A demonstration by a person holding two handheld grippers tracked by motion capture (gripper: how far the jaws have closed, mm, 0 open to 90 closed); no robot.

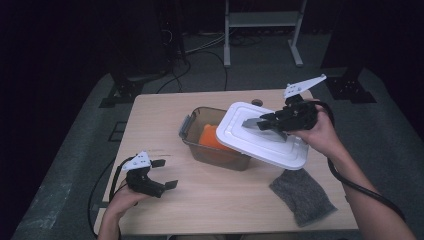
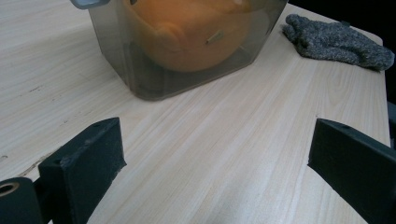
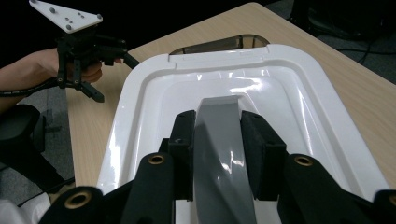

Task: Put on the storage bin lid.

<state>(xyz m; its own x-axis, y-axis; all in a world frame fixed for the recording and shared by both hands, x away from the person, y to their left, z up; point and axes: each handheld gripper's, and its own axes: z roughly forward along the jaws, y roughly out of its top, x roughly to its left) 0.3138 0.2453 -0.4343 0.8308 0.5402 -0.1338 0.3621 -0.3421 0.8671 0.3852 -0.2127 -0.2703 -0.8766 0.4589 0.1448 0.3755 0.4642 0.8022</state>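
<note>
The glossy white rectangular lid (image 1: 262,134) with its grey centre handle (image 3: 223,154) is hanging tilted over the smoky plastic container (image 1: 212,150), and the right gripper (image 1: 266,121) is pinching that handle from above, while the left gripper (image 1: 165,173) is sitting wide open and empty near the table's (image 1: 225,200) front-left corner.

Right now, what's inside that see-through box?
An orange rounded thing sits in the box, seen through its wall and from above. What it is I cannot tell. The white lid, held by the right gripper, covers the box's far part.
</note>
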